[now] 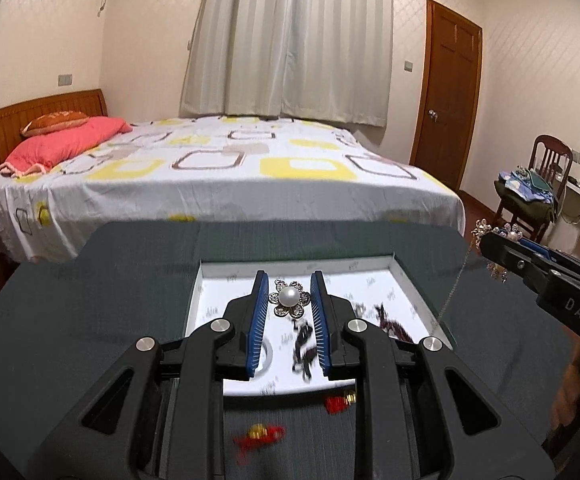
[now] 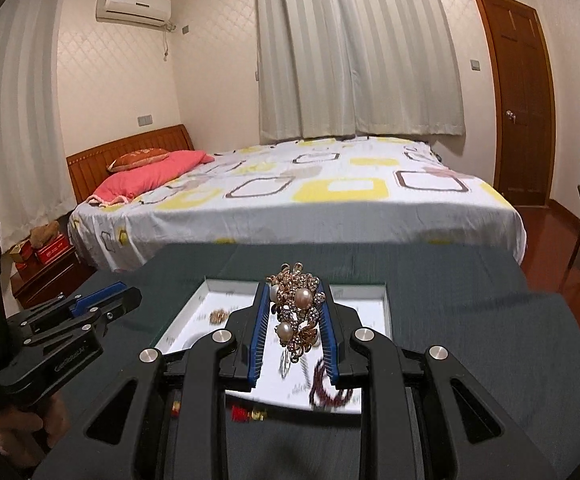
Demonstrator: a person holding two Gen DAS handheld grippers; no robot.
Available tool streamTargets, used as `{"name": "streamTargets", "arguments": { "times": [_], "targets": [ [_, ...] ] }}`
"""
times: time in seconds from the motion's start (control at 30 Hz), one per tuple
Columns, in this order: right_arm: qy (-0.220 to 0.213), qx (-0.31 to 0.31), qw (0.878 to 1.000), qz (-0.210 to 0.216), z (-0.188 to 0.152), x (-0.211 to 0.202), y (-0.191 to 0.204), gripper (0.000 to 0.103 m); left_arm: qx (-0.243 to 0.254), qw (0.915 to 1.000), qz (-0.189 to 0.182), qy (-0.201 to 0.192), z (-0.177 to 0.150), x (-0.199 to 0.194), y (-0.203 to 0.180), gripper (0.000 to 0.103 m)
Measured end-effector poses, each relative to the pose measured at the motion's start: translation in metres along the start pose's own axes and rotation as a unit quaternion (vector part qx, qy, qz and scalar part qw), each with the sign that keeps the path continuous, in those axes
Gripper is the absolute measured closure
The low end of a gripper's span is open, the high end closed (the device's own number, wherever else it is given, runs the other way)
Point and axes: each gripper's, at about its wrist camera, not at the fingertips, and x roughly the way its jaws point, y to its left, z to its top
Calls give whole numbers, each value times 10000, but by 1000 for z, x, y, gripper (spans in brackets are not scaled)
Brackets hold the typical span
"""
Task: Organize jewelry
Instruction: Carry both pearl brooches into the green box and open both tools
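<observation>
Holding a silver flower brooch [image 1: 289, 299] with a single pearl at its centre, the left gripper [image 1: 289, 292] sits in the middle of the left wrist view, its blue pads [image 1: 258, 320] closed against the brooch's petals on both sides. Below it lies a shallow white tray [image 1: 409, 276] on the dark green bench [image 1: 90, 300]. Blurred dark pieces of jewelry rest on the tray floor in the lower middle of the frame, and two red and gold trinkets [image 1: 339, 402] lie on the bench just in front of the tray's near edge.

In the right wrist view, the right gripper [image 2: 294, 310] is clamped on a gold cluster brooch [image 2: 297, 304] set with several pearls and small stones, centre frame, raised over the same tray [image 2: 385, 300]. A dark red beaded loop [image 2: 325, 390] lies blurred on the tray at lower centre, and a small gold piece [image 2: 218, 316] rests toward the tray's left side. From the left wrist view, a fine chain [image 1: 451, 292] hangs from the right gripper's brooch at the right edge.

Behind the bench stands a bed [image 2: 329, 192] with a patterned sheet.
</observation>
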Motion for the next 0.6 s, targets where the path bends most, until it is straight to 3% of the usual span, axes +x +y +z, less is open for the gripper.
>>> {"name": "streamTargets", "arguments": {
  "times": [0.27,0.6],
  "targets": [
    [-177,-49,9998,-74,25,38,-7,78,36,9999,8,-108,29,41,5,82],
    [170,122,9995,-217,7,106,-27,78,21,9987,197,478,16,131,10,82]
  ]
}}
